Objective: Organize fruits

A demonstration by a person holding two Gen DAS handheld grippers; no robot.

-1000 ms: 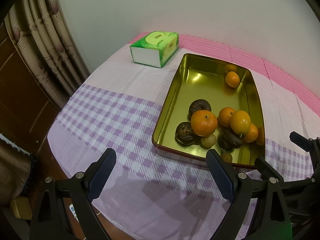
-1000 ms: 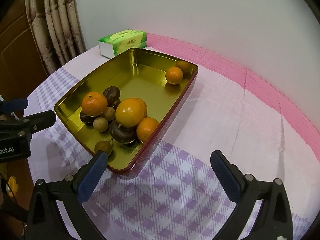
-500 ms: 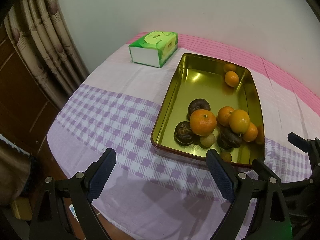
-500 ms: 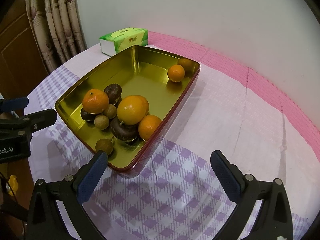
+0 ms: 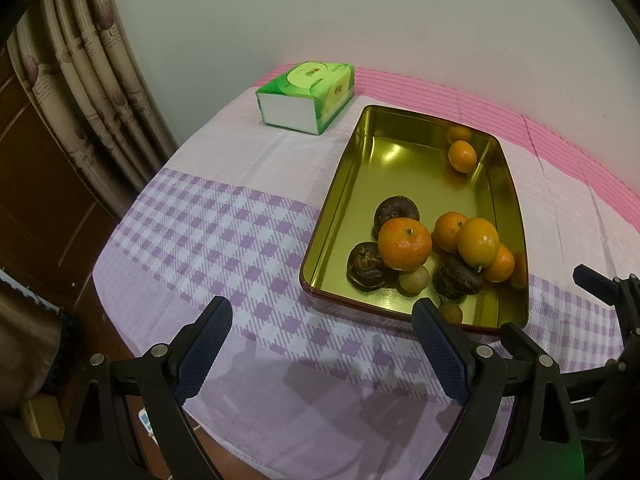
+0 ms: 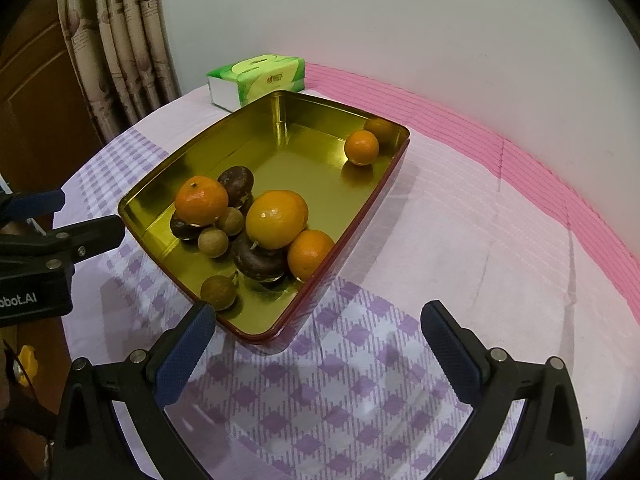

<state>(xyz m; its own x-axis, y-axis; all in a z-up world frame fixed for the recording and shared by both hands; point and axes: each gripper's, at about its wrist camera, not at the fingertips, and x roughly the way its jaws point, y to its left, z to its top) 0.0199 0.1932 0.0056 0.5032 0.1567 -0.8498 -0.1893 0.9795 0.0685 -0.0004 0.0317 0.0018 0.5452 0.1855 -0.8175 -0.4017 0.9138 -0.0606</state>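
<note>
Tray (image 5: pixel 332 216) drifted slightly lower-left; fruits (image 6: pixel 276 220) beyond open jaws

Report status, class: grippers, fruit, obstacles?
Left gripper open, empty. Right gripper open, empty. Fruit piled at near end of gold tin; one orange alone at far corner. Tissue pack apart; nothing blocking.

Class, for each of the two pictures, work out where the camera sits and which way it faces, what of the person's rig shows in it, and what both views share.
Left wrist view: sits on the left gripper, angled down at the gold tray from its near left; the right gripper shows at the right edge.
Right wrist view: sits on the right gripper, angled down at the tray's near right corner; the left gripper shows at the left edge.
Shared: tray of fruit, green tissue box, checked cloth, curtain. Both grippers open, empty.
</note>
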